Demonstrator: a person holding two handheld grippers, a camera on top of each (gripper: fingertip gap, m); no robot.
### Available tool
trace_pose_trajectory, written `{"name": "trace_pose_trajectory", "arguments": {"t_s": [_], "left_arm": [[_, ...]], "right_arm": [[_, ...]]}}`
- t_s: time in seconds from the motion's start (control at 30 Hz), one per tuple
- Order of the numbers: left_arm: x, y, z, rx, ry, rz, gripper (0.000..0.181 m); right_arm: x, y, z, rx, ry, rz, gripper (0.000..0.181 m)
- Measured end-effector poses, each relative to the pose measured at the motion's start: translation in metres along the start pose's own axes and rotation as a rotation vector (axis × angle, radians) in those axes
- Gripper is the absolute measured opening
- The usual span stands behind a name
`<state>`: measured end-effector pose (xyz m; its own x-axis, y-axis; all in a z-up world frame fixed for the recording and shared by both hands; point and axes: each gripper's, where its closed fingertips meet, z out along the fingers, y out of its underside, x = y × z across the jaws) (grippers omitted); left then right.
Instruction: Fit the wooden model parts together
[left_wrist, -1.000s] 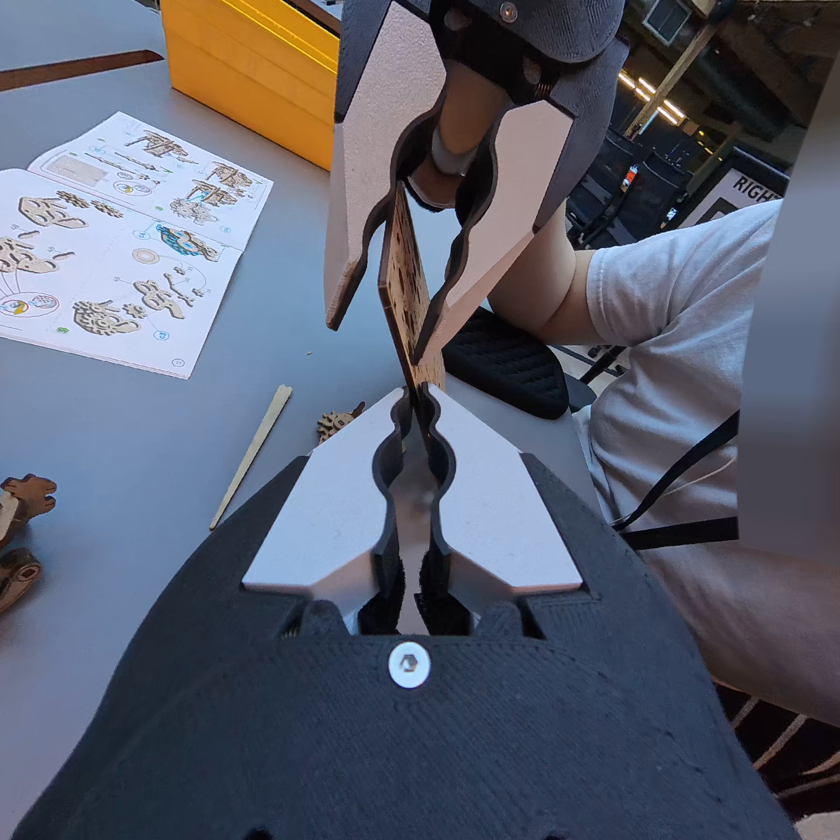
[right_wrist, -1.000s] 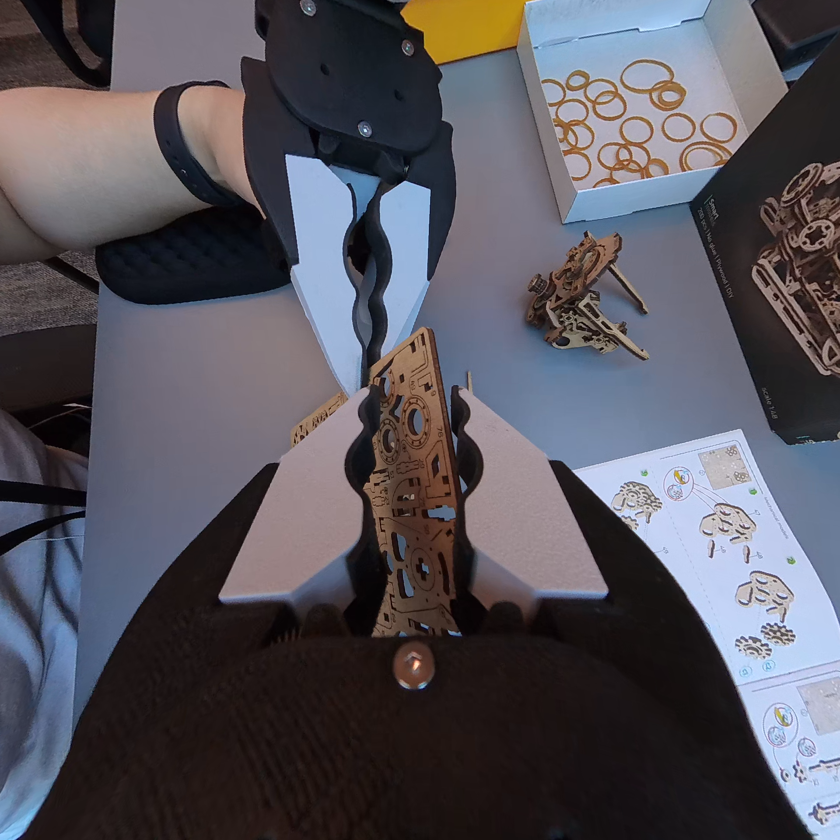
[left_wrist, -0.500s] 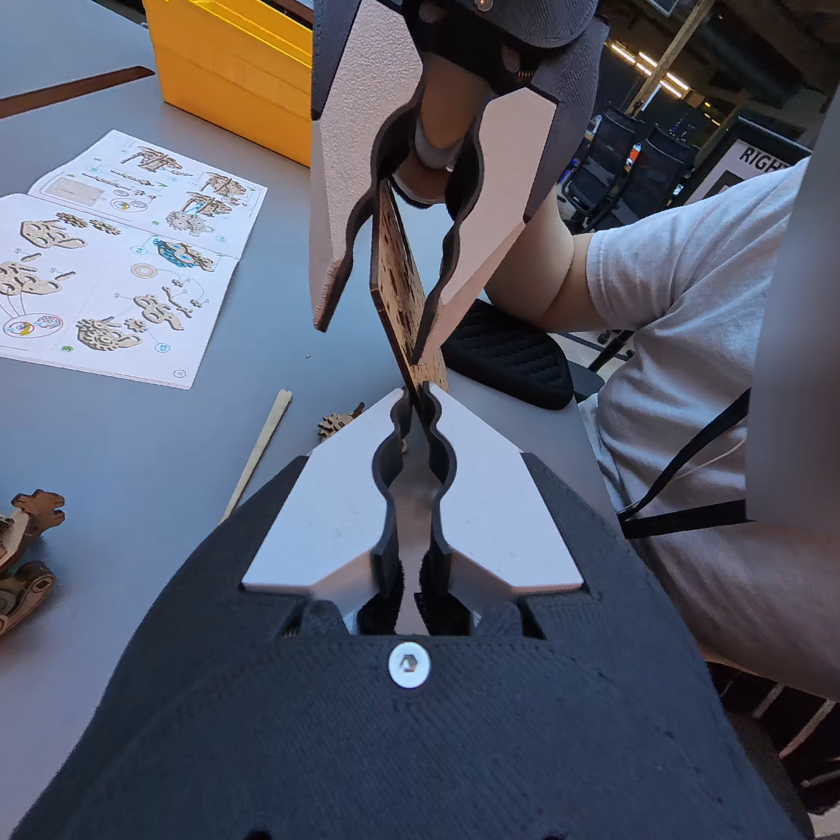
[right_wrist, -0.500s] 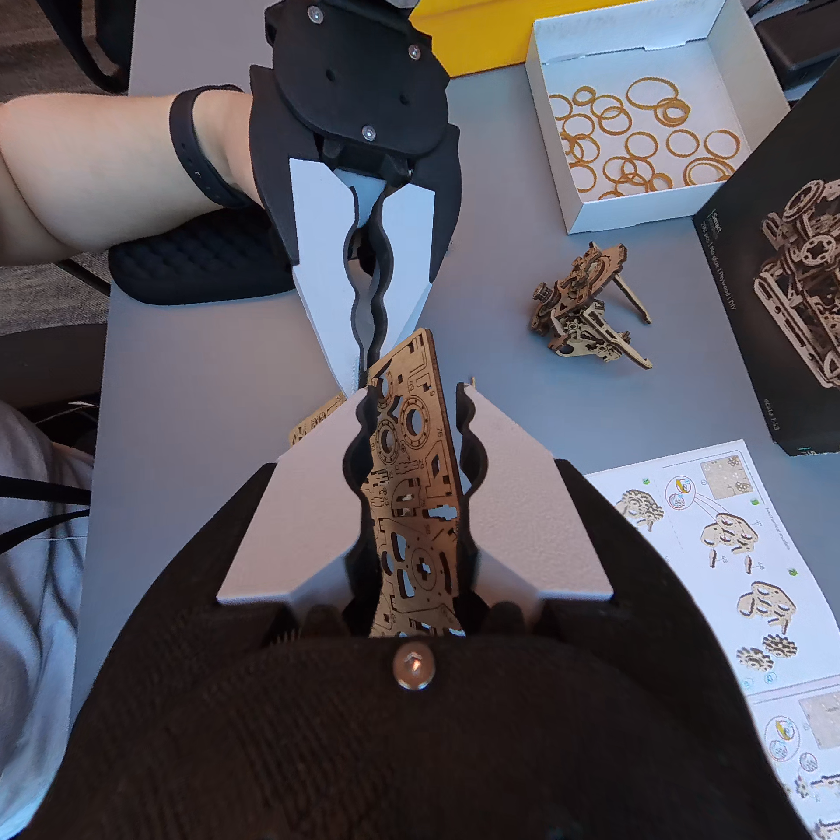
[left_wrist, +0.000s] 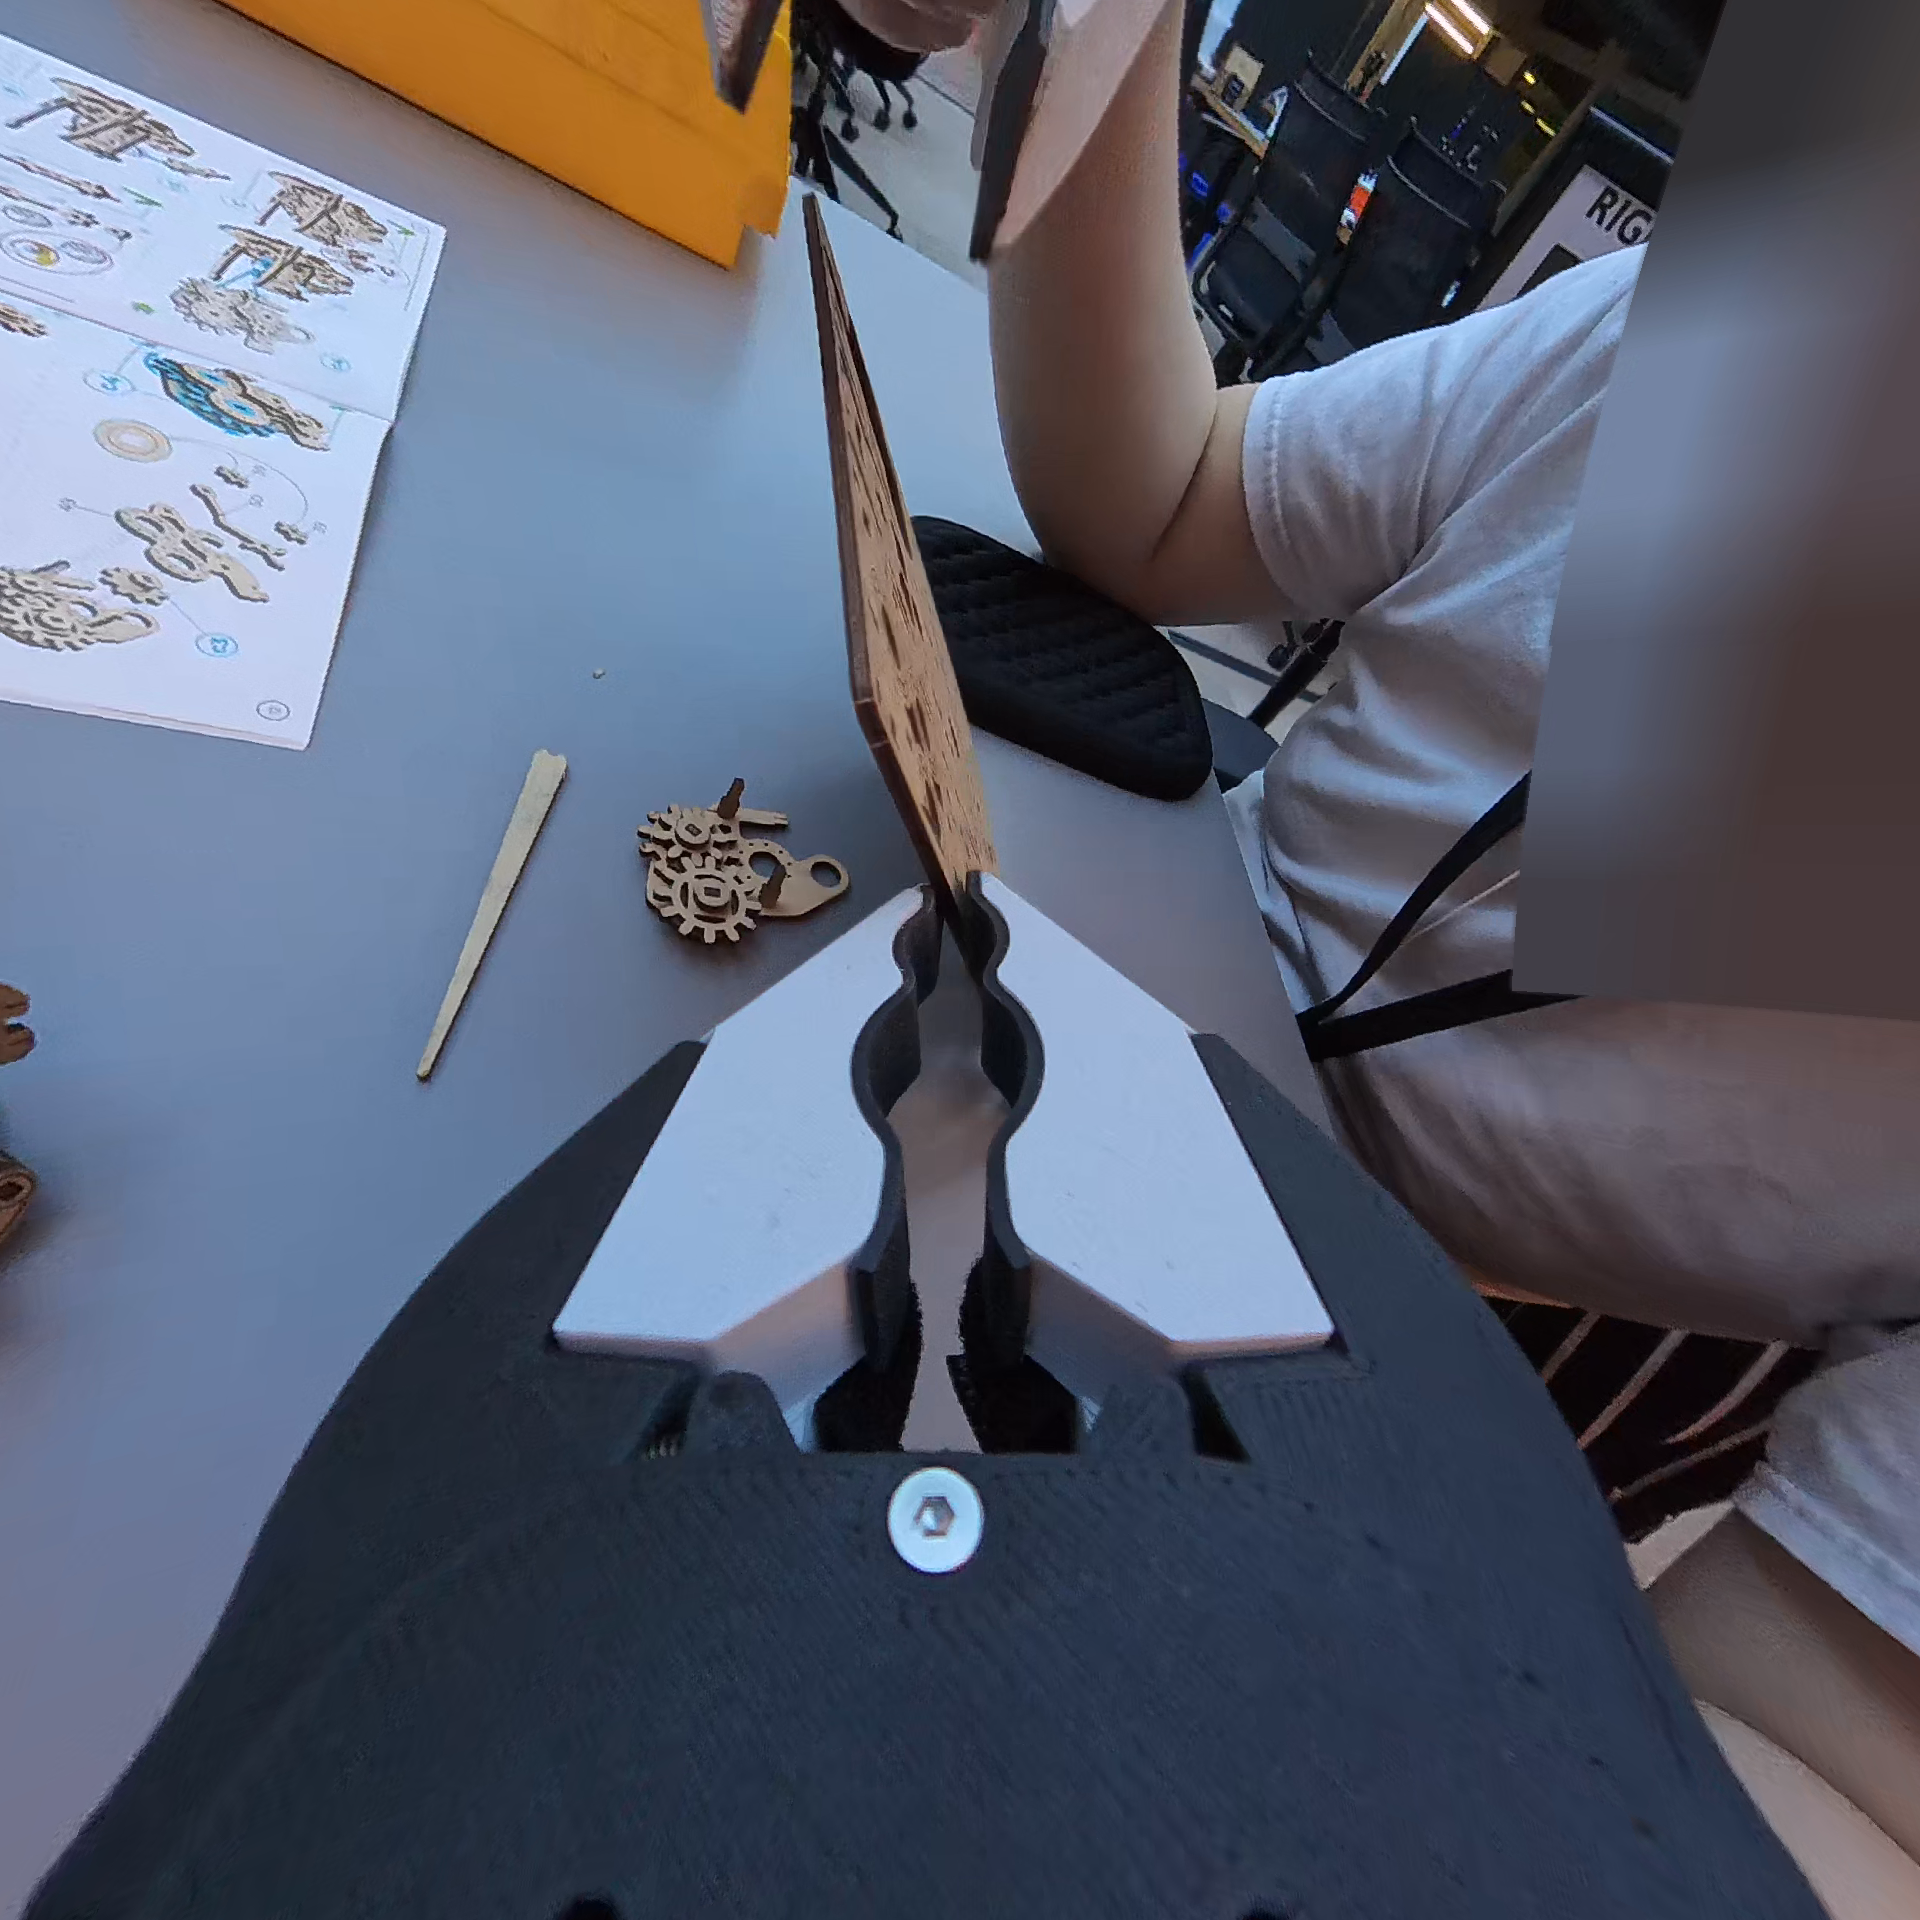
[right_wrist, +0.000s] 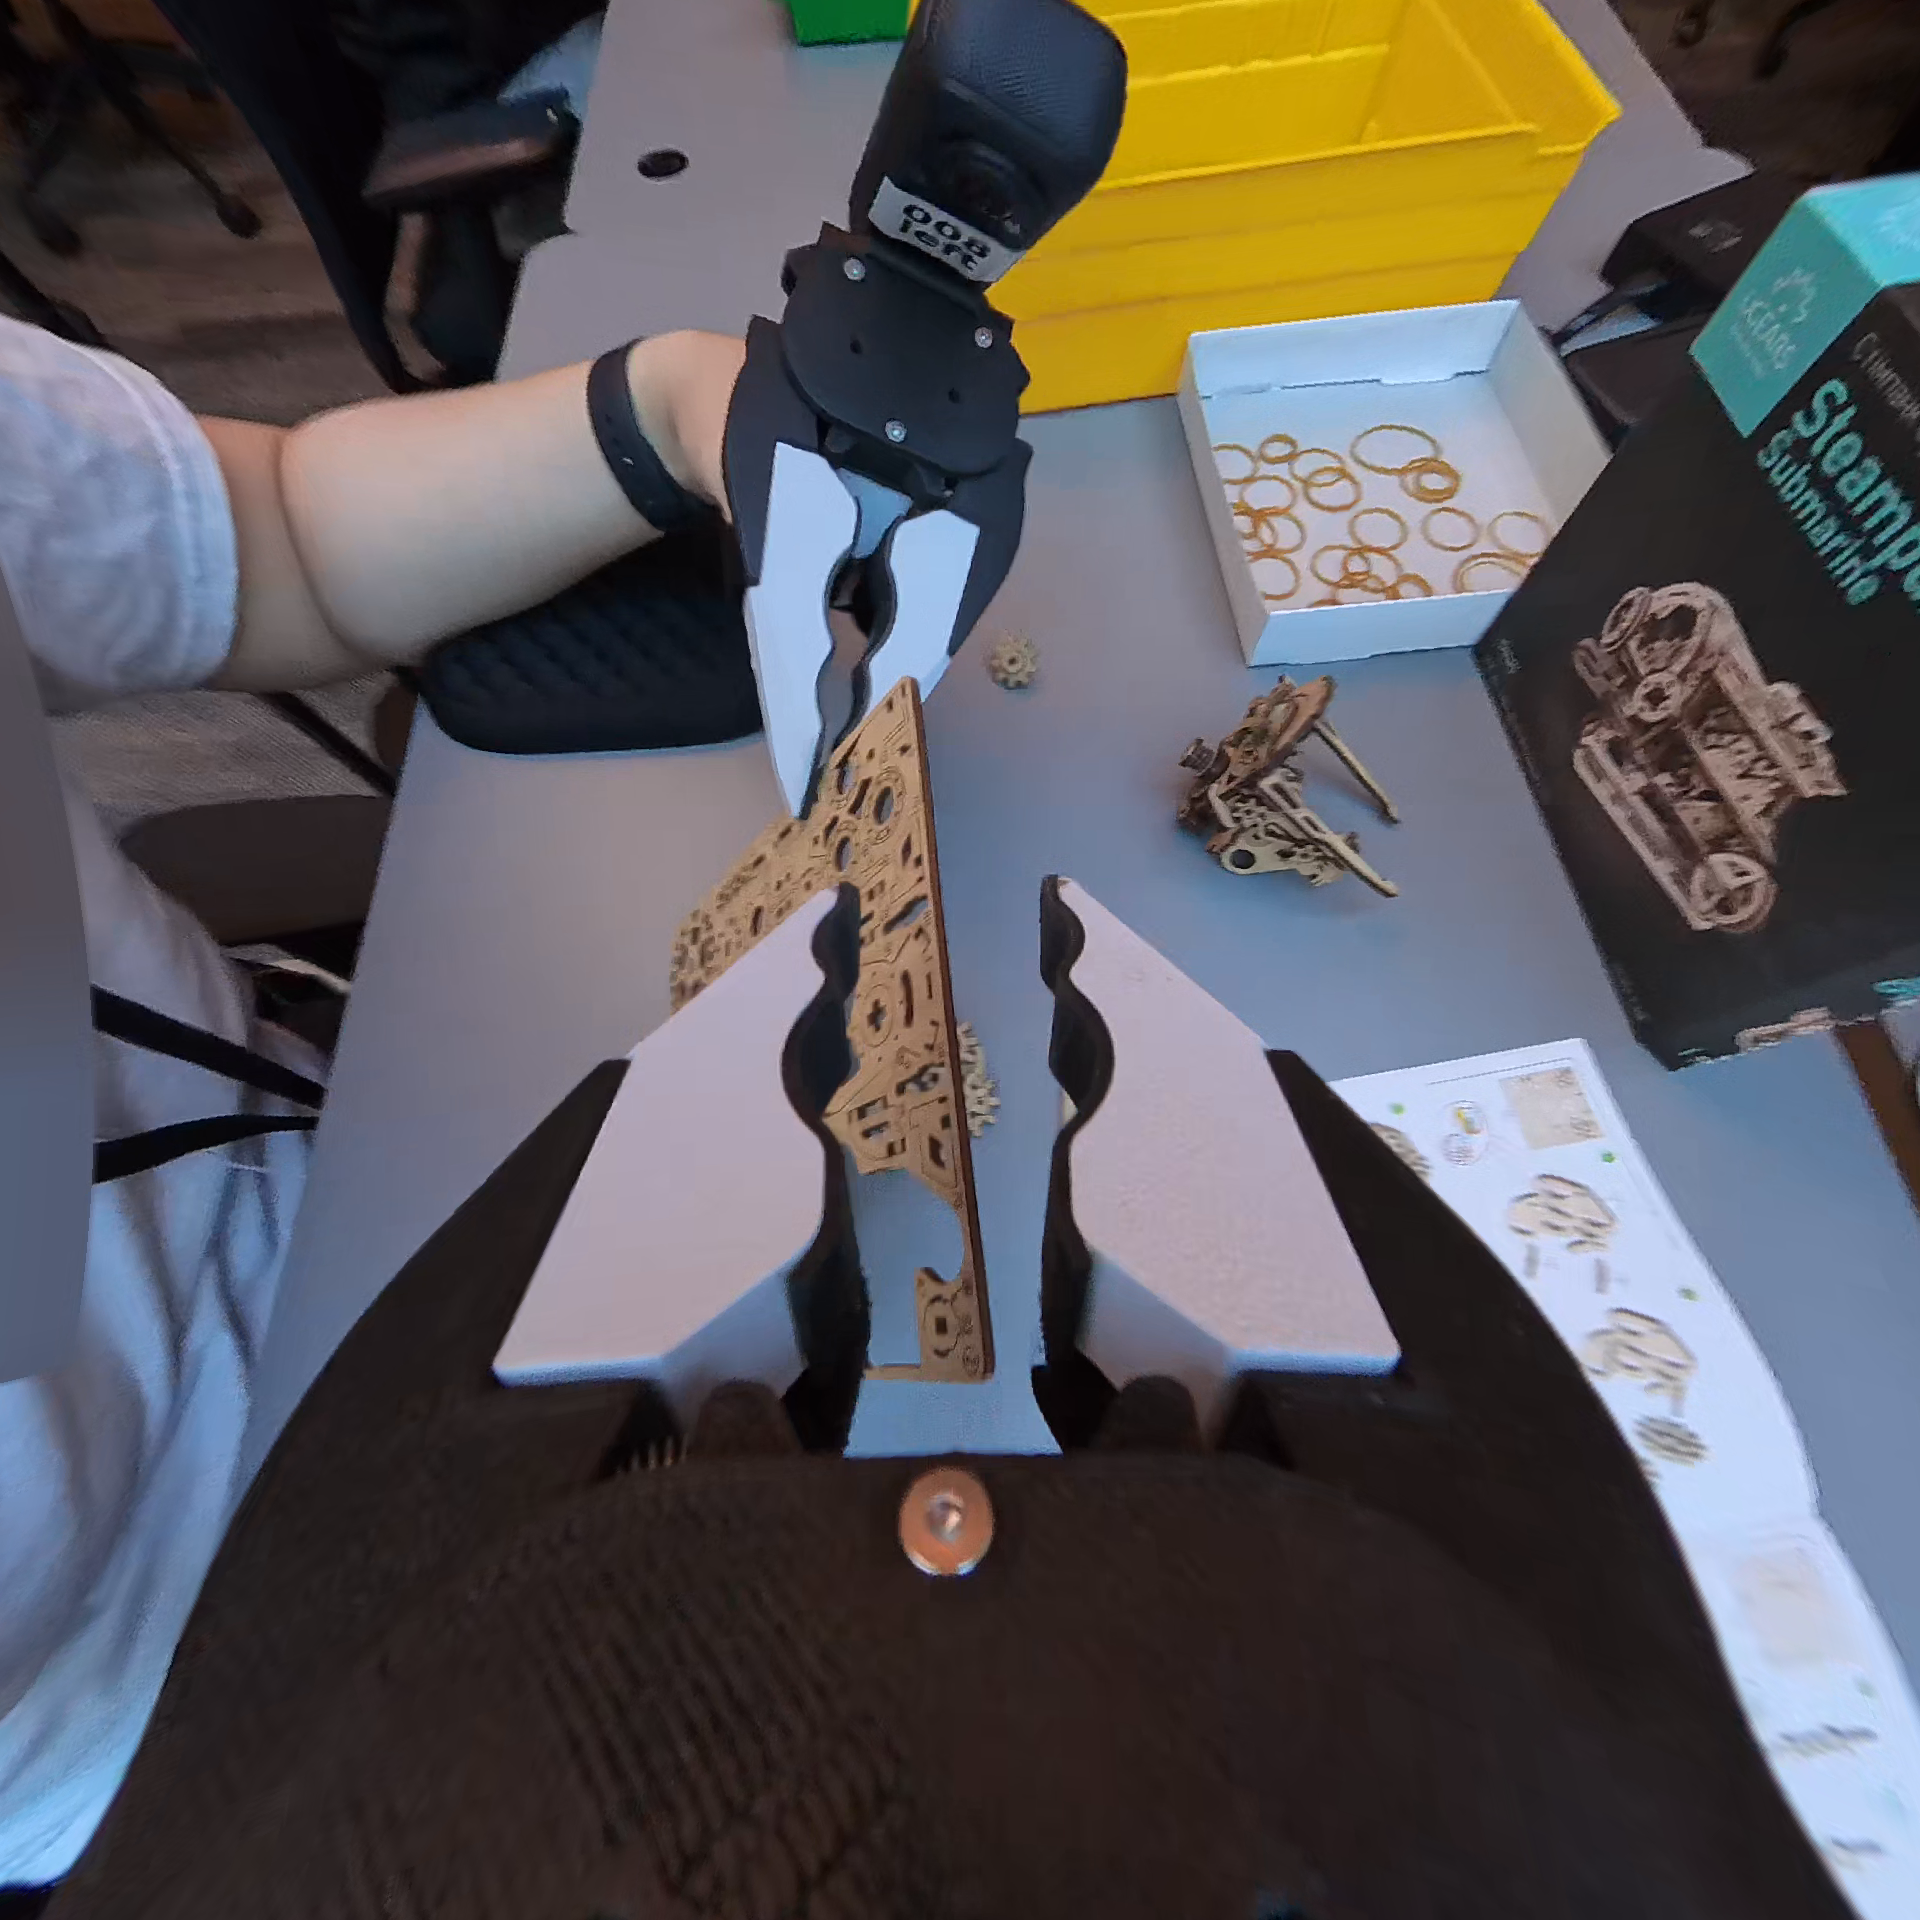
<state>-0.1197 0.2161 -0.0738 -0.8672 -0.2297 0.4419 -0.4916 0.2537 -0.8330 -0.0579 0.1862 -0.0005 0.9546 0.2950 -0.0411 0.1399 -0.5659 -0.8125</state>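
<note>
My left gripper (left_wrist: 951, 902) pinches the wooden parts sheet (right_wrist: 894, 935) upright above the counter (left_wrist: 582, 520); my right gripper (right_wrist: 945, 904) gapes around it, empty. Parts unextracted; next, press one free toward 12 o'clock.

Left claw (left_wrist: 954, 896) pinched closed at its tips; right claw (right_wrist: 948, 902) spread wide.
</note>
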Motion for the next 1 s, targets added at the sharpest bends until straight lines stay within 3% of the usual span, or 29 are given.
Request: {"name": "trace_pose_trajectory", "arguments": {"t_s": [0.07,0.27,0.37,0.47,0.57,0.63,0.7,0.77,0.83,0.9,1.0], "left_arm": [[-0.001,0.001,-0.006,0.005,-0.01,-0.001,0.002],[-0.003,0.001,-0.014,0.033,-0.003,-0.002,0.001],[0.0,0.002,-0.013,0.03,0.02,0.001,0.001],[-0.002,0.004,-0.014,0.025,0.01,0.011,0.006],[-0.003,-0.008,-0.022,0.105,0.018,-0.027,0.021],[-0.011,-0.013,-0.03,0.149,-0.016,-0.064,0.02],[-0.009,-0.015,-0.035,0.173,0.013,-0.079,0.002],[-0.007,-0.012,-0.039,0.161,0.023,-0.087,0.002],[-0.003,-0.008,-0.045,0.148,0.028,-0.067,0.003],[0.001,-0.002,-0.054,0.144,0.036,-0.056,0.003],[0.003,0.007,-0.068,0.155,0.037,-0.072,0.003]], "right_arm": [[-0.008,0.006,0.0,0.005,-0.131,0.097,0.036],[-0.006,0.021,0.012,-0.02,-0.264,0.215,0.033],[-0.007,0.026,0.018,-0.033,-0.31,0.239,0.002],[-0.003,0.028,0.027,-0.04,-0.294,0.234,0.002],[-0.006,0.029,0.034,-0.047,-0.304,0.216,0.003],[-0.008,0.026,0.038,-0.033,-0.309,0.203,0.003],[-0.008,0.025,0.044,-0.03,-0.299,0.181,0.003],[-0.008,0.021,0.044,-0.002,-0.293,0.146,0.005],[0.001,0.017,0.037,0.043,-0.244,0.103,0.022],[0.012,0.015,0.025,0.108,-0.19,0.067,0.023],[0.044,0.051,0.029,0.023,-0.003,0.084,0.021]]}}
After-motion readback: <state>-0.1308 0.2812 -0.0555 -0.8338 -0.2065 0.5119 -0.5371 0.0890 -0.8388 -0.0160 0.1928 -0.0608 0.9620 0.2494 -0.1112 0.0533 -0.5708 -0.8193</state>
